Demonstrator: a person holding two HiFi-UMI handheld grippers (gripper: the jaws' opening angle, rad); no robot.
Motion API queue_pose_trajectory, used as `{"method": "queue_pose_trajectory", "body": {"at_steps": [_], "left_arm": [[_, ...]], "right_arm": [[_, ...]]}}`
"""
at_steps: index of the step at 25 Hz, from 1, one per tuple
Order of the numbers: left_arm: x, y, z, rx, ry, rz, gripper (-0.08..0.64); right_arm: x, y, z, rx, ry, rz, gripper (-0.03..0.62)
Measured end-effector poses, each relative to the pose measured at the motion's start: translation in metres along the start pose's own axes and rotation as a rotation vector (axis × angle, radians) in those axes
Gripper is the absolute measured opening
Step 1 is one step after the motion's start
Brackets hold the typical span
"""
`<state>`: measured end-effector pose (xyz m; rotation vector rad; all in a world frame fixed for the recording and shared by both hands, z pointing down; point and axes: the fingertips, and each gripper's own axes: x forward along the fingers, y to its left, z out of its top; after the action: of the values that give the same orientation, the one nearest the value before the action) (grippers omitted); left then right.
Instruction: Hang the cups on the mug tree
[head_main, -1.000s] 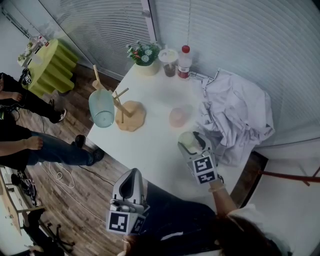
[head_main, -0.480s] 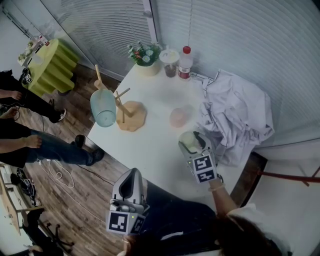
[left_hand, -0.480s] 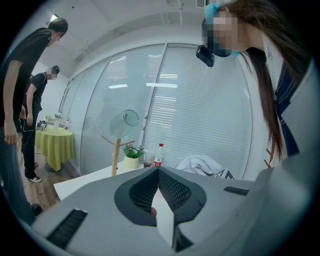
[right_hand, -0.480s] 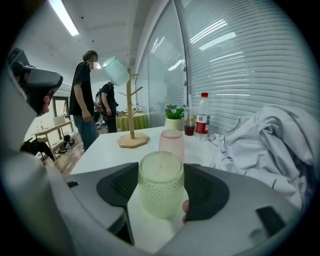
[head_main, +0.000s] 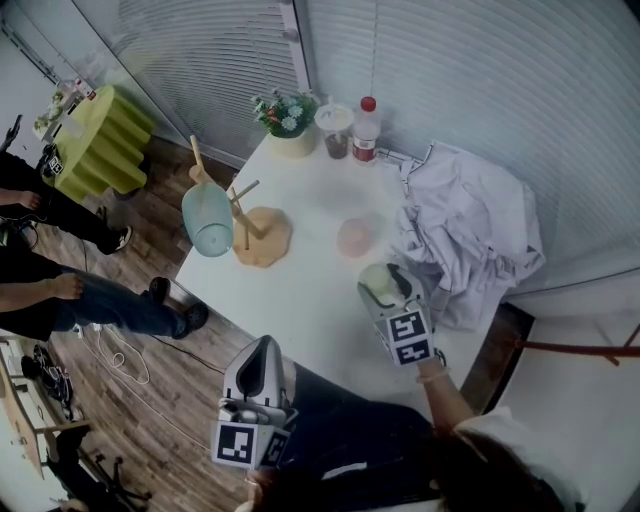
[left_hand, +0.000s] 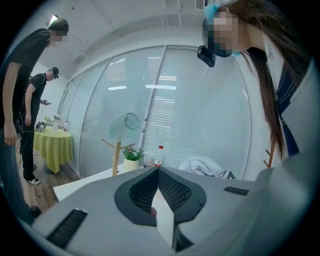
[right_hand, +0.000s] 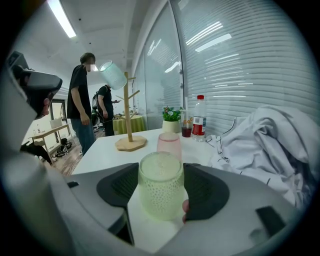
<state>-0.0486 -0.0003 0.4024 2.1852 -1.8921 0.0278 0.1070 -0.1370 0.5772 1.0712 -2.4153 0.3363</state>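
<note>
Bench (head_main: 300, 290) came first: white-topped, it carried the mug tree (head_main: 258, 232) near its left edge. Well apart to the right of the mug tree sprawled a crumpled white garment (head_main: 470, 240). The left hand-held gripper (head_main: 262, 350) hung far to the near side of the mug tree, off the bench edge, its jaws pressed together with nothing between them. The right hand-held gripper (head_main: 385, 285) sat to the right of the mug tree and nearer the person, pinching a pale green cup (right_hand: 160, 192) upright between its pads; whether that cup was clear of the bench could not be told. A blue cup (head_main: 207, 220) hung mouth-down on a left-hand peg of the mug tree. A pink cup (head_main: 354, 236) stood on the bench, right of the mug tree and between it and the garment. By my reading the step in hand was the carry of the green cup, with one cup hung and two to go. The next move would call for a long reach leftward to the mug tree and a tilt of the cup onto a free peg, keeping clear of the pink cup on the way.
</note>
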Motion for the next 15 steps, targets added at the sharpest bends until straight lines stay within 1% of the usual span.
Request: {"method": "queue_pose_trajectory", "body": {"at_steps": [3,9,15], "left_arm": [[0.003,-0.006,0.014,-0.021,-0.054,-0.033,-0.003],[-0.001,0.004,0.010,0.009,-0.025,-0.017,-0.003],[-0.003,0.009,0.018,0.005,-0.052,-0.030,-0.003]], "right_arm": [[-0.003,0.000,0.002,0.009,-0.003,-0.005,0.287],[-0.007,0.003,0.000,0.021,-0.001,-0.015,0.287],[-0.014,0.010,0.013,0.040,-0.022,-0.017,0.287]]}}
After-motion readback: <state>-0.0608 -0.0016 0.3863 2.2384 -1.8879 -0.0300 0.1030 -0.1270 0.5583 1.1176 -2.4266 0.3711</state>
